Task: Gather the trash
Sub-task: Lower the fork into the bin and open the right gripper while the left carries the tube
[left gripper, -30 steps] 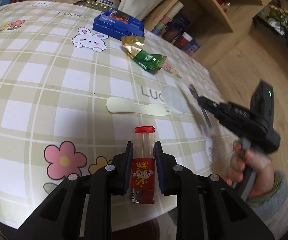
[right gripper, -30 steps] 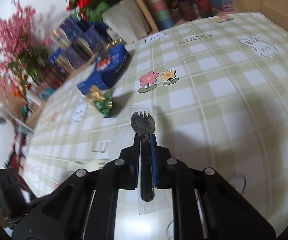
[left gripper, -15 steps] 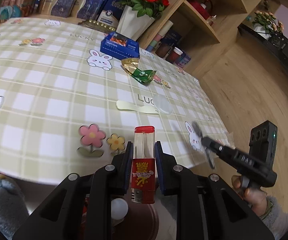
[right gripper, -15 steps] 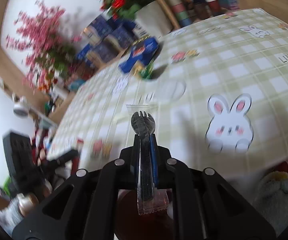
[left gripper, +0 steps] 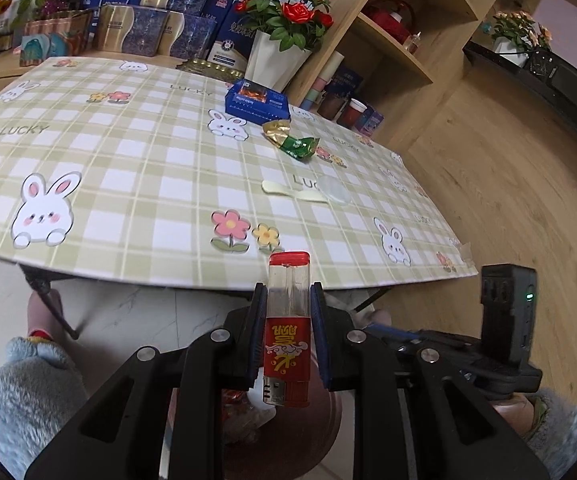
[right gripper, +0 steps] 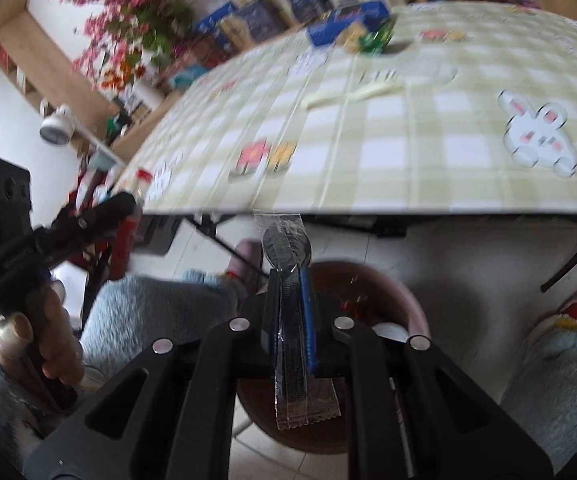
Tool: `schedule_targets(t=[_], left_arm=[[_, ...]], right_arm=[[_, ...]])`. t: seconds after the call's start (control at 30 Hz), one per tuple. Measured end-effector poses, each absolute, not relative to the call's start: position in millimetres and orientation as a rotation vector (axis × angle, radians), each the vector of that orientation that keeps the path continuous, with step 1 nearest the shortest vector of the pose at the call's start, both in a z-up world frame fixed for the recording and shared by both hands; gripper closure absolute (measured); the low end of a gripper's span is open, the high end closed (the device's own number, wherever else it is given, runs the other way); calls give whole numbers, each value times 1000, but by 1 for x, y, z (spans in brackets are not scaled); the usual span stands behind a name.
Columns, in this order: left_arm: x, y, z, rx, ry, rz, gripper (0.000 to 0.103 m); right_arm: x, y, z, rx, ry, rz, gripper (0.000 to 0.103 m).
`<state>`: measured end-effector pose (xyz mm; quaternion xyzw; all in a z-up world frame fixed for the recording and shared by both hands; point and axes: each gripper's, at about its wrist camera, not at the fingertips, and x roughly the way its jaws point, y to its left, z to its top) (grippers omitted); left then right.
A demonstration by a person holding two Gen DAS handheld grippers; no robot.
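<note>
My left gripper is shut on a red lighter with a clear upper half and red cap. It hangs past the table's near edge, over a brown bin on the floor. My right gripper is shut on a black plastic fork in a clear wrapper, above the same bin. On the checked tablecloth lie a green and gold wrapper, a cream spoon and a clear round lid. In the right wrist view the left gripper shows at the left.
A blue box sits at the table's far side near a white vase of red roses. Wooden shelves stand to the right. Grey fleece legs and slippers flank the bin. Black table legs reach the floor.
Both grippers have drawn back from above the tabletop to beyond its near edge, over the bin. The lighter and the wrapped fork stay gripped.
</note>
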<state>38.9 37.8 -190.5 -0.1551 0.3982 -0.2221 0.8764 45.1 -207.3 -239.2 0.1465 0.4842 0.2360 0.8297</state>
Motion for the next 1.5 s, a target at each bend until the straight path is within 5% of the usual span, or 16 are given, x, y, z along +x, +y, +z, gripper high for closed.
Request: schedule_targets(t=[0.53,1.03,1.13,1.2,1.37,1.5], left_arm=[[23,42,-195,-299,811,-442,81],[21,34,-208,-263,844,-425,81],[21,33,-213,-254,856,-423,81],[21,32,-218,-246,866,-423,81],[22,23,-227,-216,899,-435,81],[24,12,-238,-176,941,-453,81]], right_arm=[[38,-185,-304,329,1276,464,89],[35,-196,-292,319,1231,410,79],[32,-200,-277,280,1154,369,69],[29,-204,-264,240,1086,324,41],[18,-209,-239,102,903,191,14],[15,-215,-228,68,815,125,6]])
